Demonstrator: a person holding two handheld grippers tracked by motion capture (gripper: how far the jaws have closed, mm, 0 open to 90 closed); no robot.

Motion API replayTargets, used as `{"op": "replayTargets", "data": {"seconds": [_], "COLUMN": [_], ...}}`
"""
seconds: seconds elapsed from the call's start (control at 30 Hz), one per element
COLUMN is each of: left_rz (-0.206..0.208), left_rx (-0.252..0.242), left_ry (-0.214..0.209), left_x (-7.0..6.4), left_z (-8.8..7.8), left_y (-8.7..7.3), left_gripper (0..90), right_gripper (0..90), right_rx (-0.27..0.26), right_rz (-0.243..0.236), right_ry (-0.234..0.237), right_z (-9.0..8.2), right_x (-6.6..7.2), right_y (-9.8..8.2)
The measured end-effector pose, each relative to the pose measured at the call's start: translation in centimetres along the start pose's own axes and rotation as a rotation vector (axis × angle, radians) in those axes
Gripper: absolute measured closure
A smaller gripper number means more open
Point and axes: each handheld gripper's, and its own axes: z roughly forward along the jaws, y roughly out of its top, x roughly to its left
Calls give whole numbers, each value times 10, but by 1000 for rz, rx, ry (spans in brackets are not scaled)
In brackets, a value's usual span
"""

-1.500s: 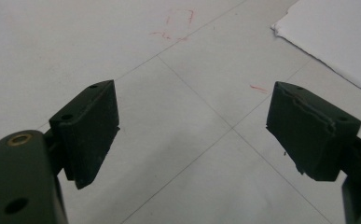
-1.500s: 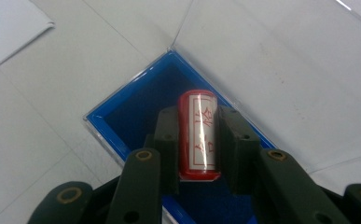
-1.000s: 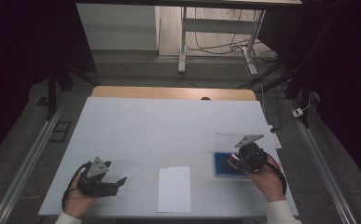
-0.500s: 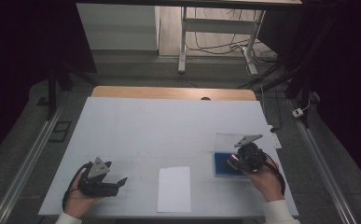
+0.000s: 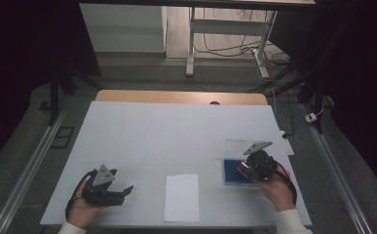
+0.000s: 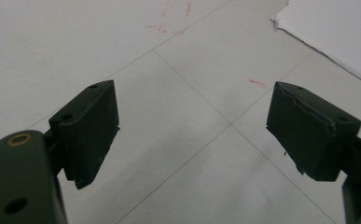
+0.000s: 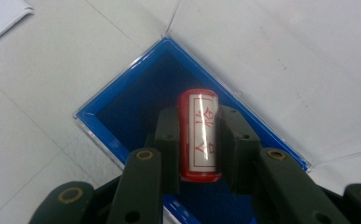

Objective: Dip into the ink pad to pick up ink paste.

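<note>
We are pinching a red stamp point(image 7: 198, 135) between the pads of our right gripper point(image 7: 197, 140), holding it over the open blue ink-pad case point(image 7: 136, 100) at about four o'clock on the table point(image 5: 176, 131). Our left gripper point(image 6: 192, 135) is resting at about eight o'clock with its jaws spread wide over bare table, and a white sheet of paper point(image 5: 181, 197) is lying at six o'clock between the two hands.

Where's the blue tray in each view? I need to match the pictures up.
High view: the blue tray lies at the table's right, just left of the right gripper.
Left gripper view: not in it.
Right gripper view: the tray sits at centre, behind the red stamp clamped in the jaws.
Shared landmark: the white paper.
</note>
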Motion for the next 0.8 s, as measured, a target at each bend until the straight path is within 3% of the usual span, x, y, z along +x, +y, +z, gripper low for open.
{"op": "replayTargets", "data": {"seconds": [0.2, 0.8], "left_rz": [-4, -5], "left_rx": [-4, -4], "left_ry": [-1, 3], "left_x": [1, 2], "left_z": [0, -1], "left_y": [0, 0], "left_gripper": [172, 172], "right_gripper": [712, 706], "right_rx": [-22, -36], "right_rz": [16, 8], "right_ry": [21, 19], "right_z": [0, -5], "right_x": [-3, -3], "right_y": [-3, -2]}}
